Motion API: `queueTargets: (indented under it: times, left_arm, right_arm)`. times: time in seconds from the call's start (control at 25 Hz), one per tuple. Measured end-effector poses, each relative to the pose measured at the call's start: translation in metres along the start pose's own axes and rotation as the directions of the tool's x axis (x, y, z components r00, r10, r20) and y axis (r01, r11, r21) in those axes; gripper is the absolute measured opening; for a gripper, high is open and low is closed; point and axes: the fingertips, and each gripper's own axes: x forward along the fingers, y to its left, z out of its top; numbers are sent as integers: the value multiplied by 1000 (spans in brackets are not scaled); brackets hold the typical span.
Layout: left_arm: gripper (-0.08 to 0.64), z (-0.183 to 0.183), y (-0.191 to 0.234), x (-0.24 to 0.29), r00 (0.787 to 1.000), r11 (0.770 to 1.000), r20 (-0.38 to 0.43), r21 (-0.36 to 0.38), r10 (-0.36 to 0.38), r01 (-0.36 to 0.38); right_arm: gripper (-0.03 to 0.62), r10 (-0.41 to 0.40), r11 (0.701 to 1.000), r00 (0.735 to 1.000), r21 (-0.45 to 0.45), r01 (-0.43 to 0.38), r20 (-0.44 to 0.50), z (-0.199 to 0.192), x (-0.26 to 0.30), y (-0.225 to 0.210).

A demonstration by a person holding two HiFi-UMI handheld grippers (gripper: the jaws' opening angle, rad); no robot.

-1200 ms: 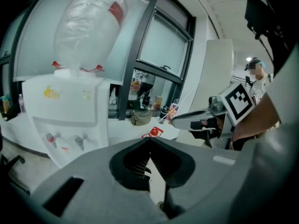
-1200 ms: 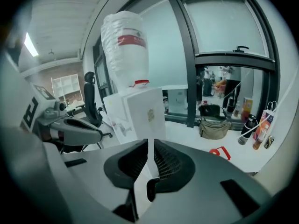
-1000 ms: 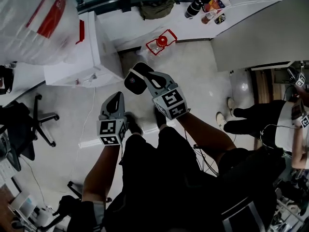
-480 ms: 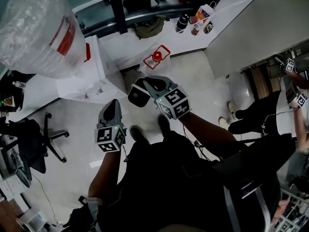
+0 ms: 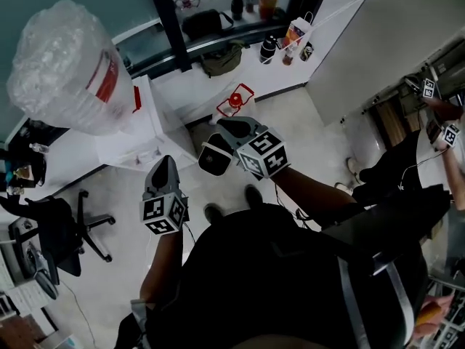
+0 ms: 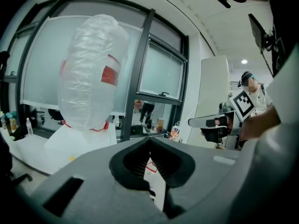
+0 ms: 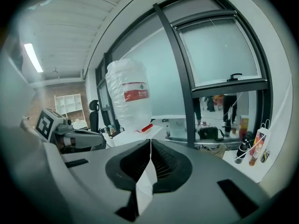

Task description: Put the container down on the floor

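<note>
Pale, glossy floor (image 5: 305, 122) fills the head view, with a white stand (image 5: 145, 133) at upper left as the fixed mark. On top of the stand sits a large bundle wrapped in clear plastic (image 5: 69, 67), with a red label on its side.

Just to the right of the stand, the container (image 5: 235, 101) rests on the floor: clear, with a red rim and a red cap. It stands apart from both tools and touches neither.

Nearer the wearer than the stand, the left hand-held gripper (image 6: 150, 138) is held up in the air with its jaws pressed together and nothing between them. To its right, farther from the stand, the right hand-held gripper (image 7: 150, 141) has just finished closing; its jaw tips meet and it too carries nothing.

Left of and below the stand in the head view is a dark office chair (image 5: 69, 227). Well to the right of the stand, another person's dark-clad legs (image 5: 392, 173) stand on the floor.
</note>
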Motion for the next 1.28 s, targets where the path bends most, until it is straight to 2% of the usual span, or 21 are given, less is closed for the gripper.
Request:
queueTargets:
  times: [0.24,0.48,0.6,0.76,1.28]
  left_arm:
    - [11,24,-2,-8,1000,1000,24,26,5,-6]
    - [11,53,-3,-20,995,998,95,59,30,-36]
    - [11,57,-1,-18,995,999,94,18,27,-29]
    - [11,55,-1,-15,996,999,85,35,31,-34]
    - [11,57,-5,-6,995,999,95,18,29,-31]
  right_arm:
    - [11,9,1000,999,3,-9,41,25,-11,5]
    - [8,26,999,998,-25,-25,50,38,-14,7]
    - [8,27,999,998,-31,-25,59,44,-13,5]
    - [8,16,1000,998,-13,-16,67,43,-13,3]
    - [8,8,999,997,-35,-5,83,51,-13,-3]
